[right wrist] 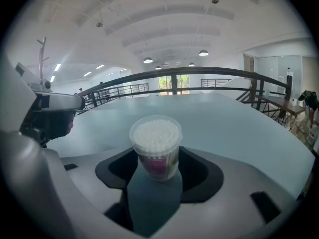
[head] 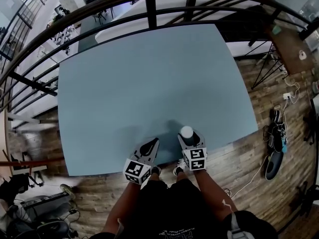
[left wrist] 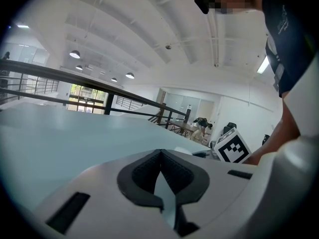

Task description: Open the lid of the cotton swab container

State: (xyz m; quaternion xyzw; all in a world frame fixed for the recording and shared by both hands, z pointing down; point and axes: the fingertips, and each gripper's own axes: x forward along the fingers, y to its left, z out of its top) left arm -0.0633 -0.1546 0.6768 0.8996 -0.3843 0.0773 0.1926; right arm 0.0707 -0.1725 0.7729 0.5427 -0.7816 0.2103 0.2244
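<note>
In the head view, a broad pale blue-grey table (head: 149, 78) fills the middle of the frame, with a black metal railing (head: 149, 9) curving round its far side and a brown wood-plank floor (head: 259, 113) to its right. Near the table's front edge the person's two forearms reach forward. The left hand-held gripper (head: 152, 143), grey with a black-and-white marker cube at its back, lies over the table with its tips drawn together and nothing at them. Just to its right, the right hand-held gripper (head: 189, 137) has a small round clear plastic cotton swab container (head: 186, 132) at its tips. The container stands upright on the table, showing a white top. In the left gripper view, the left hand-held gripper's dark-padded jaws meet at the front with only a thin wedge of gap behind, and nothing is between them. The bare table stretches ahead, and the right hand-held gripper's marker cube (left wrist: 232, 147) shows at the right beside the person's arm. In the right gripper view, the cotton swab container stands upright between the right hand-held gripper's jaws, which are closed against its lower body on both sides. Packed white swab tips fill its top under a wider clear rim, and a pink band shows low on its wall. The left hand-held gripper sits apart at the left edge.
</note>
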